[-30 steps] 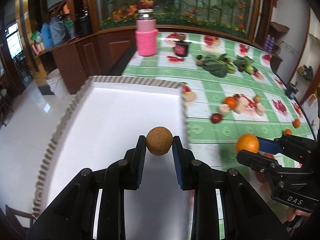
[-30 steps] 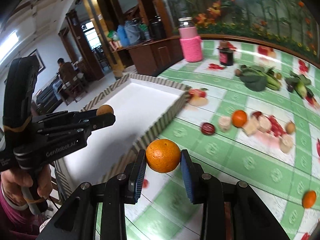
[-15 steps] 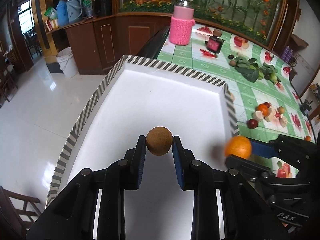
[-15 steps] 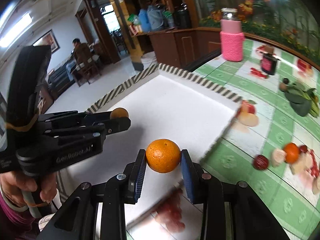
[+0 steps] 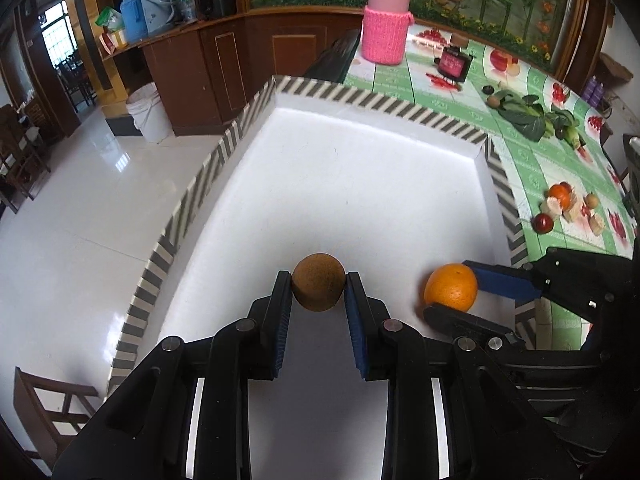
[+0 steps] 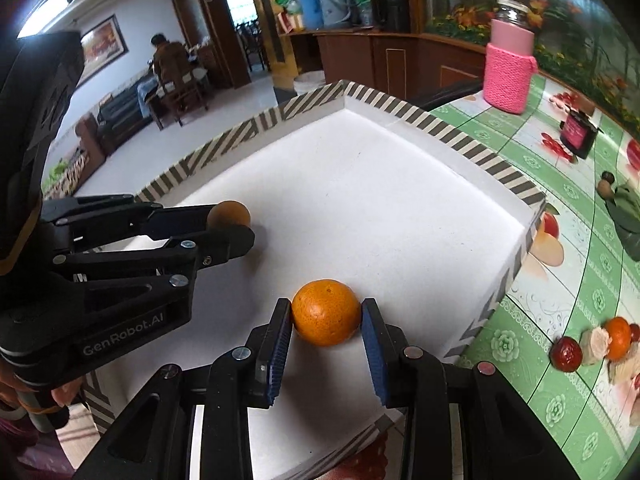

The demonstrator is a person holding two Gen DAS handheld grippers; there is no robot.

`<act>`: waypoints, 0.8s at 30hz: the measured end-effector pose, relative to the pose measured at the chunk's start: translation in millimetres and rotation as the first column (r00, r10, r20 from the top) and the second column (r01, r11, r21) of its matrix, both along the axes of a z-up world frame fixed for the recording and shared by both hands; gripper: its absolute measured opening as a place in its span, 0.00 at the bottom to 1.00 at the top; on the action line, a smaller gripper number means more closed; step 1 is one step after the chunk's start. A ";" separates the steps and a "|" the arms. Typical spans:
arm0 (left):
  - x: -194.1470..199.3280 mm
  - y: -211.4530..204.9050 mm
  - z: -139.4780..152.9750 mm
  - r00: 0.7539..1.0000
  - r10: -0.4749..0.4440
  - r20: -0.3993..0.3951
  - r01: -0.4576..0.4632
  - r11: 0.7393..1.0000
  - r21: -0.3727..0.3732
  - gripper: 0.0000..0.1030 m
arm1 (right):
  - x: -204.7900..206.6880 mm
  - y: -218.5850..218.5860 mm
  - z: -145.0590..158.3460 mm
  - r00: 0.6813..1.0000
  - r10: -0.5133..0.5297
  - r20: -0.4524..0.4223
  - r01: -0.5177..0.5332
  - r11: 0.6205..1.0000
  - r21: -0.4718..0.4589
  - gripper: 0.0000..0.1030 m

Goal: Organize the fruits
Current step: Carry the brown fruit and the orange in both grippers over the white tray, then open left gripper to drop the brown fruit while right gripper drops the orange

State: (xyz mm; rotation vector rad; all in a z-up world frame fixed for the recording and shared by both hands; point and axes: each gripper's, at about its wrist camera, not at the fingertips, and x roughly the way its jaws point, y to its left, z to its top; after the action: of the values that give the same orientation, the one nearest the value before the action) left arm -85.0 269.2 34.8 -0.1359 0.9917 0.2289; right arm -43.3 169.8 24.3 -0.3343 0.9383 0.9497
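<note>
My left gripper (image 5: 318, 290) is shut on a brown round fruit (image 5: 318, 287), held low over the white floor of a box with a striped rim (image 5: 384, 104). My right gripper (image 6: 326, 314) is shut on an orange (image 6: 326, 312), also low over the box floor near its right wall. In the left wrist view the orange (image 5: 451, 287) sits to the right of the brown fruit. In the right wrist view the left gripper (image 6: 234, 226) with the brown fruit (image 6: 229, 213) is at the left.
Loose fruits lie on the green tablecloth right of the box: a small orange (image 6: 618, 338), a red fruit (image 6: 565, 354), pale pieces (image 6: 595, 344). Leafy greens (image 5: 532, 118), a dark jar (image 5: 454, 64) and a pink-sleeved jar (image 5: 386, 20) stand farther back.
Both grippers moved left from over the tablecloth to over the white box and came down toward its floor, each still holding its fruit.
</note>
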 end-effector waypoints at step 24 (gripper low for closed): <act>-25.2 -45.8 45.2 0.978 -0.005 0.207 0.004 1.000 0.009 0.70 | -20.4 -120.1 41.5 0.980 -0.190 -0.055 0.197 0.953 0.231 0.36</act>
State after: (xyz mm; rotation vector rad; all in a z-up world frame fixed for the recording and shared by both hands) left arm -110.3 223.5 80.0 -0.1468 0.7841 0.2101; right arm -63.7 49.7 65.8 -0.0248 0.8596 0.8762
